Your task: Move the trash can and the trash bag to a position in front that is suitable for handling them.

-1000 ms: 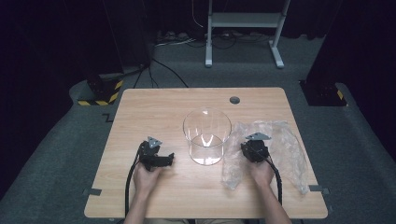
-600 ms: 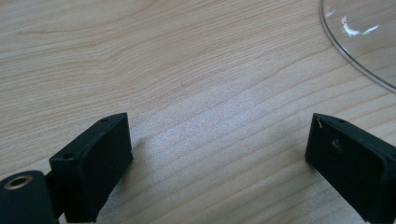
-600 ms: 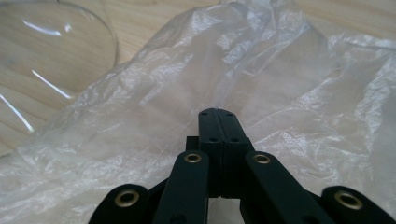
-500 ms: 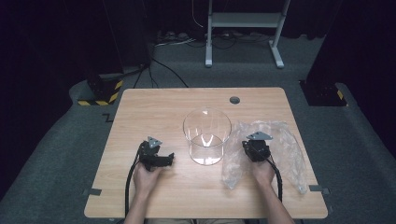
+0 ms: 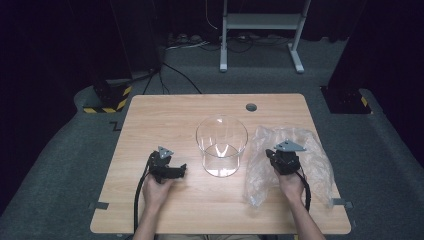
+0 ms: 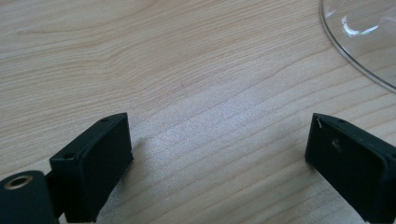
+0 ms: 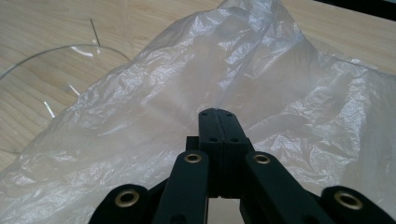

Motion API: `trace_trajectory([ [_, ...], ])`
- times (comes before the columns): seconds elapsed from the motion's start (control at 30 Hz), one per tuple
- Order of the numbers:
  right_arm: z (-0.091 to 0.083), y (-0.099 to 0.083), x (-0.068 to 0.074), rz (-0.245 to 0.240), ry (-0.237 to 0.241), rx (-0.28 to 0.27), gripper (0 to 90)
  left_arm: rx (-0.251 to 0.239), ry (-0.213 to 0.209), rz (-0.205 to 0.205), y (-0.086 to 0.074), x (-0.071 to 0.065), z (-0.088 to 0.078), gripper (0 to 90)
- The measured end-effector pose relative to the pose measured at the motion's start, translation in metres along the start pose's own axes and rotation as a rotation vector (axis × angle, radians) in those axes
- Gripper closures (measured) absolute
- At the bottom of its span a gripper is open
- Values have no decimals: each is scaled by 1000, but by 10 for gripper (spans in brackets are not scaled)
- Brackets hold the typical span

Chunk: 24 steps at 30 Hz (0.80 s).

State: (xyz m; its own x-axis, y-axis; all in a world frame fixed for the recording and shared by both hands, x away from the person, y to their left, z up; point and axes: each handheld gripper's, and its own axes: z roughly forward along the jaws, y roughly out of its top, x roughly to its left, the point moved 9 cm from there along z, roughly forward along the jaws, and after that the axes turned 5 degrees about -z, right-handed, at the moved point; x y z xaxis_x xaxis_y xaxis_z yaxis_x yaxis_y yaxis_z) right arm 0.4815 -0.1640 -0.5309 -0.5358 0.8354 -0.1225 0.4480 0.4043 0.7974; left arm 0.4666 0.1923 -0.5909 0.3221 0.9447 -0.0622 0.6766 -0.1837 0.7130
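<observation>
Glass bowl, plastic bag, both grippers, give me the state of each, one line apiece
Glass bowl: upright on the table, looks empty.
Plastic bag: crumpled, lying right of the bowl.
Left gripper: jaws wide apart over bare wood, holding nothing.
Right gripper: jaws pressed together over the bag; whether they pinch its film can't be told.

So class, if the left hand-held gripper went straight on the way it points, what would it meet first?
Probably the glass bowl: the left hand-held gripper is open over bare table, with the bowl's rim just ahead.
</observation>
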Motion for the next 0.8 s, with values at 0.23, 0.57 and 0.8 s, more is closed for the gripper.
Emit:
trace_trajectory([
  [0.23,-13,10,0,0,13,-32,900,0,0,0,0,0,0,74],
  [0.57,-30,29,4,-17,45,-71,900,0,1,0,0,0,0,74],
  [0.8,-39,37,5,-11,58,-92,900,0,1,0,0,0,0,75],
])
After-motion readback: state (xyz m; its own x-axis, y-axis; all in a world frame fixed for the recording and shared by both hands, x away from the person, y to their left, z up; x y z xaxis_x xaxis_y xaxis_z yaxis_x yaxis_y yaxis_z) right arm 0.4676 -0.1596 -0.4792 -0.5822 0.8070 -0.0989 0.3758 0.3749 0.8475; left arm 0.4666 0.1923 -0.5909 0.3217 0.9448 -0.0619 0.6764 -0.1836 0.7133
